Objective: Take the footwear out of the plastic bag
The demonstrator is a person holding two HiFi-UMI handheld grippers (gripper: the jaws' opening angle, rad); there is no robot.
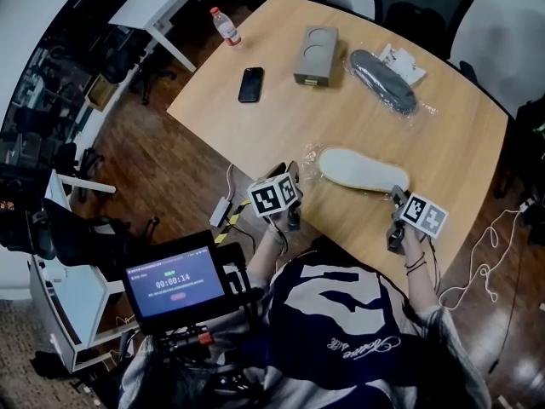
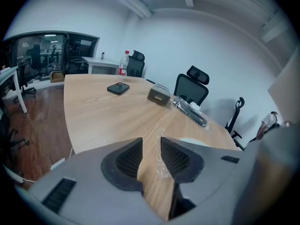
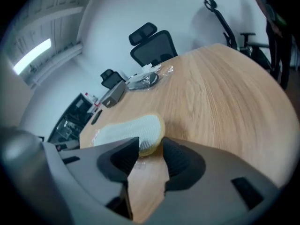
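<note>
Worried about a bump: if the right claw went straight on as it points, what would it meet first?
Probably the white insole, whose near end lies just ahead of the right claw, in line with its open gap; exact depth is unclear.

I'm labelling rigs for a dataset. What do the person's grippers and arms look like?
The left gripper and right gripper are alike: smooth grey bodies with two jaws faced with ribbed black pads. Each carries a white cube printed with black square markers. The person wears a dark navy top with white print, and thin dark bands on the right wrist.
</note>
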